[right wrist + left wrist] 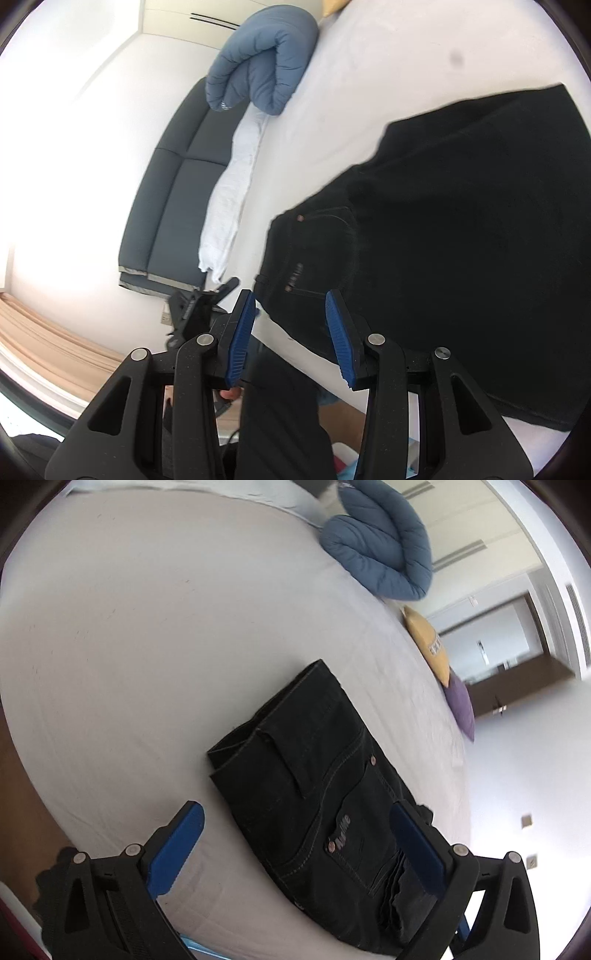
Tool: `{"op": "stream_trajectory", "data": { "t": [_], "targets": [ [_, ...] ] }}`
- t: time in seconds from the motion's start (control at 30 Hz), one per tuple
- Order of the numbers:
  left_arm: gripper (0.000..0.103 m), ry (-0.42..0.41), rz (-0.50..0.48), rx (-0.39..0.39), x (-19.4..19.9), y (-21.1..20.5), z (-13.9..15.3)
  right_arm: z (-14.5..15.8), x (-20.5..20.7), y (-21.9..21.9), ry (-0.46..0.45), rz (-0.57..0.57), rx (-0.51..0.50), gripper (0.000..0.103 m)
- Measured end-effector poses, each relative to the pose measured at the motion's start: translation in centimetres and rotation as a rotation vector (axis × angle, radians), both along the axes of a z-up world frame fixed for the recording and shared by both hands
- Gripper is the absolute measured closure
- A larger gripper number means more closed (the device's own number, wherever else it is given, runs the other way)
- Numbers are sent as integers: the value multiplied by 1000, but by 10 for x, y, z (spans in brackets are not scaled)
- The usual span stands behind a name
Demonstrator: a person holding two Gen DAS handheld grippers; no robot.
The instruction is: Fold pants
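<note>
I see the black jeans (314,794) folded compactly on the bed (129,646); my left gripper (295,849) gapes released, my right gripper (291,336) half-parted, empty; heavy limp denim, best pinched at the stacked edge.

Bare bed (129,646) lay open left of the folded pants (317,775); a blue jacket (380,546) and cushions (432,646) lined its far edge.

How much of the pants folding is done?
Almost all, it looks like. The pants lie on the bed as a compact folded stack, back pocket on top. Nothing is in hand: the left gripper is wide open above them, and the right gripper is open with nothing between its pads. At most a little tidying is left.
</note>
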State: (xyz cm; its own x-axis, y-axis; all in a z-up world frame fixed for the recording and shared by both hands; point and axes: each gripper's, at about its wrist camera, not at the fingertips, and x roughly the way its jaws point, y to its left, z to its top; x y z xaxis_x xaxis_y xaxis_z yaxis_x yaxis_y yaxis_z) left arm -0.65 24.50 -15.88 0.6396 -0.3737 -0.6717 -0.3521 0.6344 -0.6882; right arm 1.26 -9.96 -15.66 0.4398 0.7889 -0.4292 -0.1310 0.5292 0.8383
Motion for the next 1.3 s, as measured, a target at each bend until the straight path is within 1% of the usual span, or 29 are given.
{"op": "stream_trajectory", "data": {
  "t": [0.07, 0.1, 0.2, 0.43, 0.5, 0.57, 0.63, 0.7, 0.77, 0.87, 0.9, 0.93, 1.03, 1.1, 1.17, 1.2, 1.23, 1.3],
  "targets": [
    [0, 15, 28, -49, 1, 1, -9, 3, 4, 4, 1, -1, 19, 64],
    [0, 20, 46, -85, 4, 1, -14, 5, 6, 5, 2, -2, 25, 64],
    [0, 26, 71, -158, 9, -2, -27, 6, 10, 13, 5, 0, 29, 64],
    [0, 12, 135, -242, 10, 4, -40, -1, 16, 26, 34, 12, 37, 64],
    [1, 14, 127, -244, 12, 4, -41, -4, 18, 27, 38, 14, 49, 64],
    [3, 13, 115, -239, 17, 2, -39, -8, 22, 27, 41, 13, 56, 64],
    [19, 17, 86, -239, 24, -1, -37, -10, 25, 28, 44, 15, 65, 64],
    [20, 26, 67, -252, 31, -3, -40, -11, 29, 29, 51, 17, 74, 64],
    [27, 22, 72, -275, 34, -1, -43, -13, 35, 30, 59, 21, 72, 64],
    [47, 14, 78, -316, 36, 2, -47, -14, 49, 33, 83, 29, 51, 64],
    [64, 11, 74, -324, 36, 2, -48, -15, 54, 35, 89, 34, 48, 64],
    [75, 8, 68, -328, 35, 2, -49, -17, 59, 37, 97, 36, 40, 64],
    [82, -17, 65, -324, 30, 2, -47, -21, 76, 45, 113, 56, 9, 64],
    [84, -35, 63, -310, 28, 1, -43, -30, 89, 48, 151, 45, -49, 64],
    [85, -51, 52, -274, 29, -3, -35, -47, 100, 51, 201, 43, -116, 64],
    [86, -62, 45, -252, 30, -6, -29, -61, 105, 54, 246, 46, -185, 64],
    [86, -72, 37, -235, 31, -9, -24, -74, 108, 55, 274, 49, -213, 70],
    [87, -92, 15, -190, 33, -16, -12, -80, 109, 47, 255, 18, -146, 71]
  ]
}}
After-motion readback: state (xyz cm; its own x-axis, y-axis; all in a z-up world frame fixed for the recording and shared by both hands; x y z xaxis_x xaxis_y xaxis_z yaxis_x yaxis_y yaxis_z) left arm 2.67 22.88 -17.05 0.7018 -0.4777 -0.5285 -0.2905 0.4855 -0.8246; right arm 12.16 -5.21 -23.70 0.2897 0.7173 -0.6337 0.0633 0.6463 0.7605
